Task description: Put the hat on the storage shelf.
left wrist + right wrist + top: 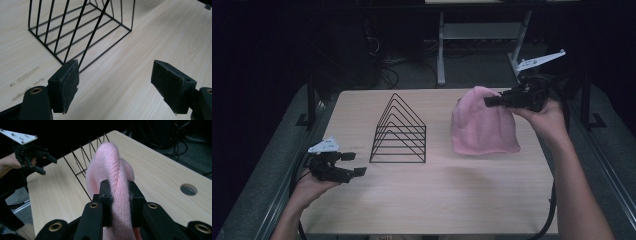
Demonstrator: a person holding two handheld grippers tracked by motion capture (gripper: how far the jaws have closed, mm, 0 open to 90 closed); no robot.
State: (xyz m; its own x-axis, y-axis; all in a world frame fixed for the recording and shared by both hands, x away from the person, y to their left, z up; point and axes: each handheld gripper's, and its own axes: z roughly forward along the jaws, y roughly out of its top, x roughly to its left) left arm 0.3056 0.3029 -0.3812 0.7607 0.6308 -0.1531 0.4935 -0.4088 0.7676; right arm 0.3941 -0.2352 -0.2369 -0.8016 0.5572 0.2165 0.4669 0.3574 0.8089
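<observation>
so the right gripper has its jaws clamped on a fold of the pink knit hat, pinching near the crown so the rest hangs down in a cone shape with the brim edge touching or just off the table, can't quite tell which. in the right gripper view you can see the knit squeezed between the two black pads, a thin pinch rather than a fistful, which makes sense if you want the opening to hang loose below. the hat is at the right side of the table, just beside the black wire rack but apart from it. my guess is the rack is where the hat goes, draped over those triangular wires. the left gripper sits at the near left with its jaws wide open and nothing between them, pointed at the rack's base in its own view, probably ready to steady the rack or catch the brim.
</observation>
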